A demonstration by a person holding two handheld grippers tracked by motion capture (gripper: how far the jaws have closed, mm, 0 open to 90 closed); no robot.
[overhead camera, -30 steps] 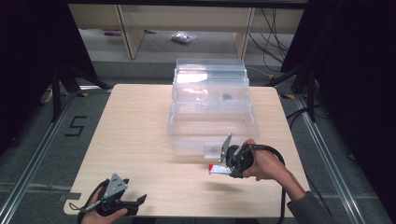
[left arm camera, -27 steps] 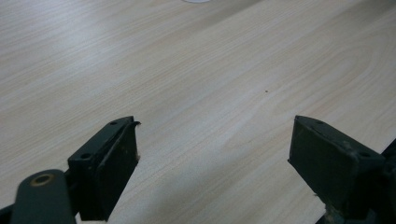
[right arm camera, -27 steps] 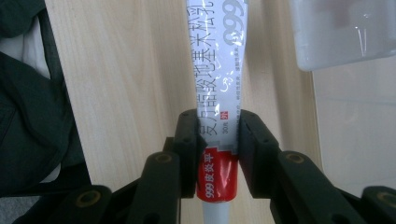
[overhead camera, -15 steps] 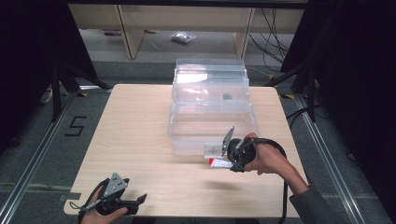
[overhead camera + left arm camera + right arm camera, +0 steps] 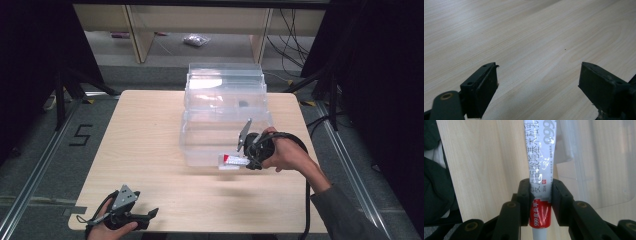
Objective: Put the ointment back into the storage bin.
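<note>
Now right gripper (image 5: 243, 161), clamped on the ointment tube (image 5: 233, 160), has lifted it toward the clear box (image 5: 200, 145) front edge, likely going inside; left gripper (image 5: 150, 214) stays parked, jaws apart

Grey floor (image 5: 130, 82) (marked "5"); pale shelving (image 5: 135, 30); dark curtains (image 5: 30, 60).
</note>
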